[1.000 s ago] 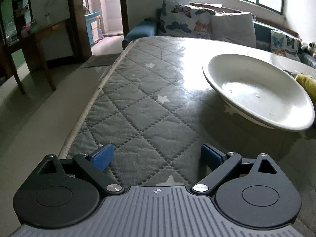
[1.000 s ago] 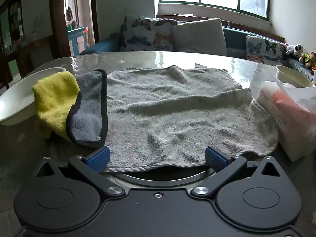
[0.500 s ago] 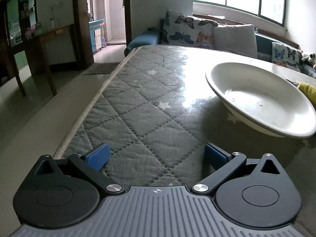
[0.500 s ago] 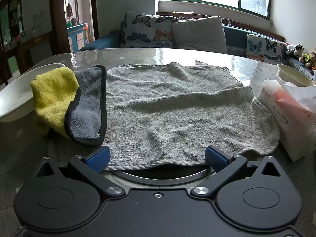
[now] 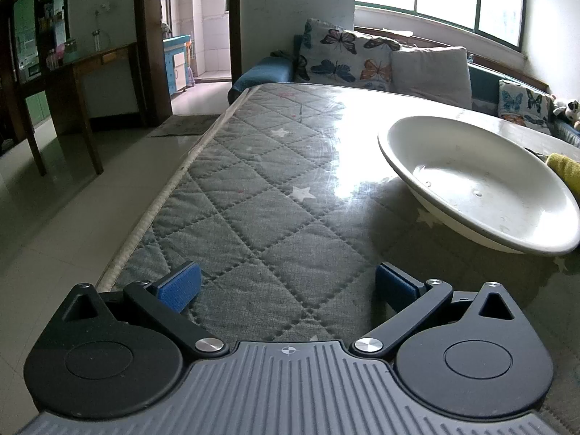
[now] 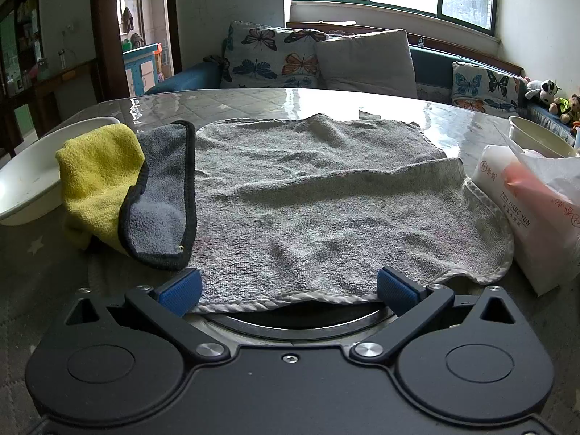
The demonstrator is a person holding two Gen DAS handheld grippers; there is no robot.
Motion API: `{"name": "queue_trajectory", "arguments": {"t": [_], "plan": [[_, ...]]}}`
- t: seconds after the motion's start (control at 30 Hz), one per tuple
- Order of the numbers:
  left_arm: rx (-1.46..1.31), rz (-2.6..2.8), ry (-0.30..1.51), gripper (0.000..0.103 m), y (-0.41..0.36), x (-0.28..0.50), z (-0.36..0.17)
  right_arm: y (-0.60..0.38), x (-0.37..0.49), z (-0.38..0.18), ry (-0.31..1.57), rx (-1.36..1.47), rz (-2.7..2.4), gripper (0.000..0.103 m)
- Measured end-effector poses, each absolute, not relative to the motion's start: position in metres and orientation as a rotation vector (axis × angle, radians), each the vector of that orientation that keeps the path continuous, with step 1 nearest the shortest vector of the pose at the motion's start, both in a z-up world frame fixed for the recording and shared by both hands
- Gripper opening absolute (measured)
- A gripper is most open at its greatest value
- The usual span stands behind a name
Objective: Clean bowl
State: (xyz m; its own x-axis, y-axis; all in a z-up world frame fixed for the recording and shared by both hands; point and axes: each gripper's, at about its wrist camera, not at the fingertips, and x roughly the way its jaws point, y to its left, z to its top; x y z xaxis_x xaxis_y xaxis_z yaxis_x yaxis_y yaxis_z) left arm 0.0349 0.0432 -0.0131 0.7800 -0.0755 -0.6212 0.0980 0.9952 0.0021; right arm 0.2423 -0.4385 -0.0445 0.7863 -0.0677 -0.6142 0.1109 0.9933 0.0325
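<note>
Left wrist view: the left gripper (image 5: 286, 286) has its blue-padded fingers wide apart w/ nothing between, above the grey quilted table cover w/ white stars (image 5: 253, 217). The wide shallow white bowl (image 5: 478, 185) sits far right on the table, tilted, w/ small specks inside. A yellow cloth edge (image 5: 565, 170) shows just beside its right rim.

Right wrist view: the right gripper (image 6: 288, 290) also has fingers apart, empty, at the near hem of a flat grey towel (image 6: 326, 199). The yellow-and-grey microfibre cloth (image 6: 123, 188) lies at left, against the white bowl (image 6: 29, 177). A white tissue pack (image 6: 525, 210) is at right, and a small white bowl (image 6: 536, 139) is behind it.
</note>
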Motion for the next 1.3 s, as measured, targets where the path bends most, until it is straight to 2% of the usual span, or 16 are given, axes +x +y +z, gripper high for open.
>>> {"name": "queue_trajectory", "arguments": {"t": [1.3], "plan": [[0.037, -0.093, 0.669, 0.103, 0.0405, 0.0353, -0.014, -0.4357, 0.2388, -0.0467, 0.656, 0.064, -0.101, 0.103]]}}
